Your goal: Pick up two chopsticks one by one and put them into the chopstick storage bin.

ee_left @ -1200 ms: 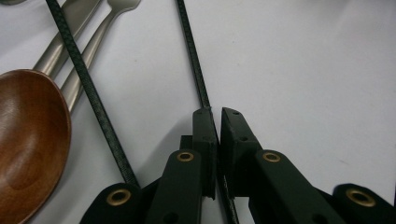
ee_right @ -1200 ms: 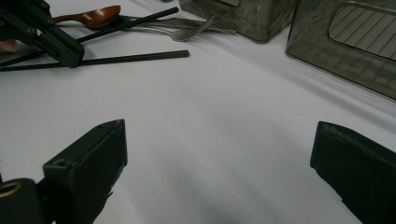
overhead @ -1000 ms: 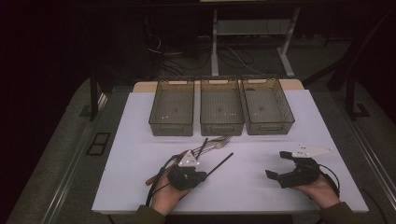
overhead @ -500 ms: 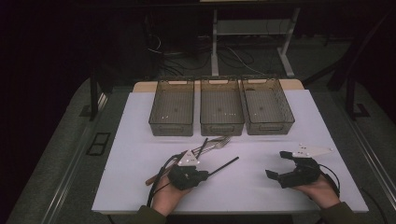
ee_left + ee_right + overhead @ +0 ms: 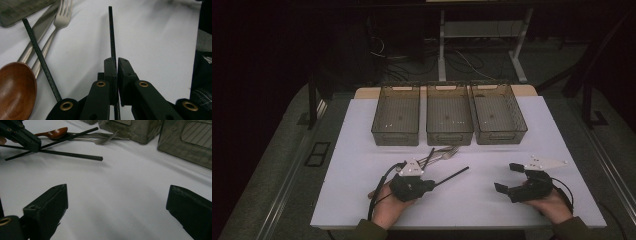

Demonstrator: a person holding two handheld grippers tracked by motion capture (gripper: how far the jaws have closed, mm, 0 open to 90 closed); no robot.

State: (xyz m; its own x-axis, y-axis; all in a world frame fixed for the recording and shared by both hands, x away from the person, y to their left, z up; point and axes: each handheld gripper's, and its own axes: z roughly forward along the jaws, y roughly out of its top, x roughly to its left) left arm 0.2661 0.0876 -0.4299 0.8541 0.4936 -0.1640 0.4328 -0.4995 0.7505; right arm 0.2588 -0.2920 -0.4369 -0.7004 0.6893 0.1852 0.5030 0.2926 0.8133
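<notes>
Chopstick (image 5: 452,175) above white tabletop (image 5: 472,205), dark room.

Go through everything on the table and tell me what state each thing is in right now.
Left tongs: shut on a black chopstick.
Right tongs: open, holding nothing.
Second chopstick: lying across the cutlery.
Fork: flat on table.
Three bins: upright.

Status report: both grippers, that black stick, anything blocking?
Left gripper shut on black stick. Right gripper open, empty. Table ahead clear.

High view overhead; gripper views close, sharing chopstick (image 5: 111,32).
</notes>
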